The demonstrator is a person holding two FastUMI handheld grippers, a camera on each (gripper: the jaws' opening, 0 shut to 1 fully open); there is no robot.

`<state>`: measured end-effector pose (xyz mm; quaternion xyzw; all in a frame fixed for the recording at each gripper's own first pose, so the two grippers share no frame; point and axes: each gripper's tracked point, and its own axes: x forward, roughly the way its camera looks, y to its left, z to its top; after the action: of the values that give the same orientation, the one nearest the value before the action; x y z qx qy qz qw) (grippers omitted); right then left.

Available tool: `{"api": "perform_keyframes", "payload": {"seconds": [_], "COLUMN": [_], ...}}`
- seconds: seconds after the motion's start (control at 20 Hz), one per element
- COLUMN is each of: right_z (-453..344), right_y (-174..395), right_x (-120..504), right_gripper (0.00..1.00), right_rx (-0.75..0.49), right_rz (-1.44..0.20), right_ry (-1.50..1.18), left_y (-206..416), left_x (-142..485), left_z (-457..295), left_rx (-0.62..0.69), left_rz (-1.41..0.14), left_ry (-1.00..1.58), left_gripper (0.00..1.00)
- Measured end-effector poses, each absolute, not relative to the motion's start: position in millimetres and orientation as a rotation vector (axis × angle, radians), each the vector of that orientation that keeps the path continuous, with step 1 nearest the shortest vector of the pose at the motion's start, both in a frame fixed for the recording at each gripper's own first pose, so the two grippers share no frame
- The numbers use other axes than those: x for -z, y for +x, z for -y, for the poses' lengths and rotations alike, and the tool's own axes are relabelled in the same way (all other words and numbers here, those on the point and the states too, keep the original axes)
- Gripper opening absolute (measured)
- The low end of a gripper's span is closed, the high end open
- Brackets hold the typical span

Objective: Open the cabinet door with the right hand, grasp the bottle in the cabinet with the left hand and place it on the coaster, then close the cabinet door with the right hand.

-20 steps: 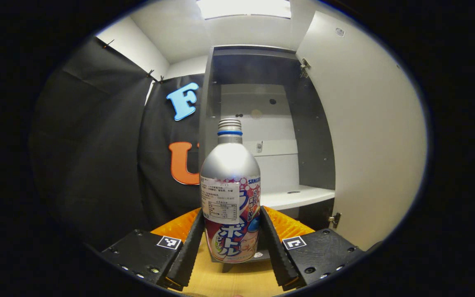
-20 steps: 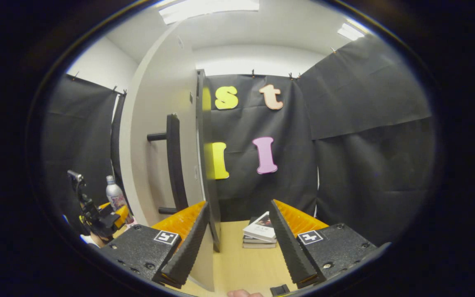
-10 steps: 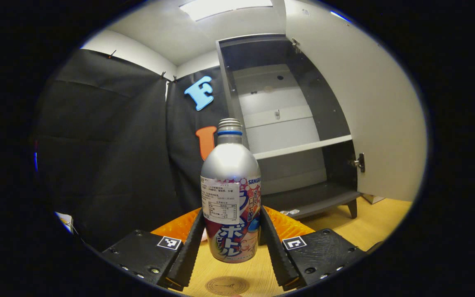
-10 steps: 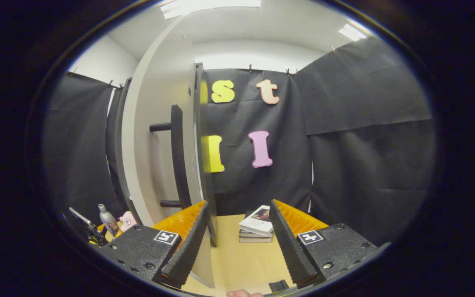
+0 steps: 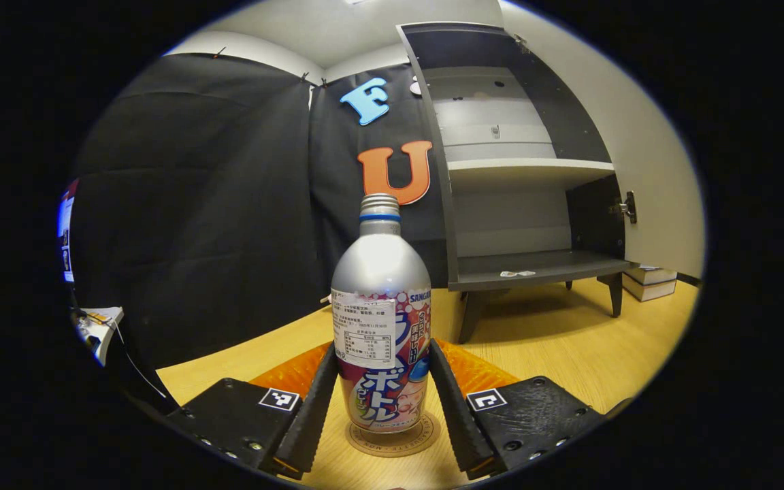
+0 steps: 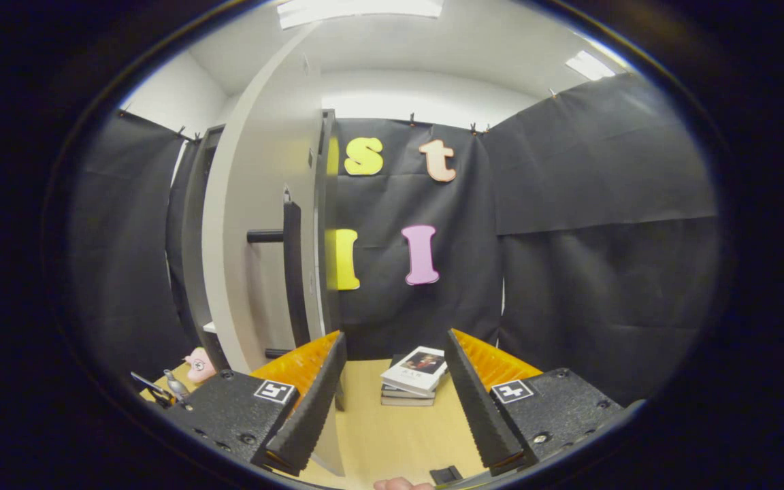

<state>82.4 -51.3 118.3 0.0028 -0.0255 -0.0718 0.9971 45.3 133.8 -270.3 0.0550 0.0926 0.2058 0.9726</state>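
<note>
Bottle (image 5: 380, 340), clamped in left gripper (image 5: 380, 401), was lowered from cabinet (image 5: 535, 204) height onto coaster (image 5: 392, 434). Right gripper (image 6: 392, 395) was held apart beside cabinet door (image 6: 263, 224).

Cloth-walled booth (image 6: 603, 224) with cabinet (image 5: 521, 177)

Brushed silver metal on the bottle (image 5: 380, 272), with a glossy printed wrap and a matt paper sticker. Pale wood grain across the table (image 5: 569, 347) — smooth, satin. Ribbed black rubber on the finger pads (image 5: 310, 408). Matt grey laminate inside the cabinet (image 5: 535, 265).
</note>
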Motion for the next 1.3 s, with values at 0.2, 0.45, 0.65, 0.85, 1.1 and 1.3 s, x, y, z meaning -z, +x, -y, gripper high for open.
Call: {"api": "perform_keyframes", "payload": {"seconds": [0.2,0.45,0.65,0.85,1.1,1.3], "right_z": [47,45,44,43,42,41], "right_y": [84,84,81,80,80,79], "right_x": [-114,-115,-118,-119,-119,-119], "right_gripper": [0.9,0.9,0.9,0.9,0.9,0.9], "right_rx": [0.15,0.155,0.154,0.15,0.148,0.141], "right_rz": [0.028,0.033,0.049,0.053,0.054,0.058], "right_ry": [0.006,0.007,0.013,0.017,0.016,0.022], "left_y": [44,46,46,44,43,42], "left_x": [286,293,297,300,301,303], "left_z": [-131,-137,-138,-137,-134,-135], "left_rx": [-0.415,-0.434,-0.436,-0.416,-0.393,-0.39], "left_rz": [-0.202,-0.225,-0.253,-0.279,-0.298,-0.323], "left_ry": [0.109,0.074,0.051,0.088,0.107,0.081], "left_gripper": [0.74,0.75,0.76,0.76,0.78,0.78]}}
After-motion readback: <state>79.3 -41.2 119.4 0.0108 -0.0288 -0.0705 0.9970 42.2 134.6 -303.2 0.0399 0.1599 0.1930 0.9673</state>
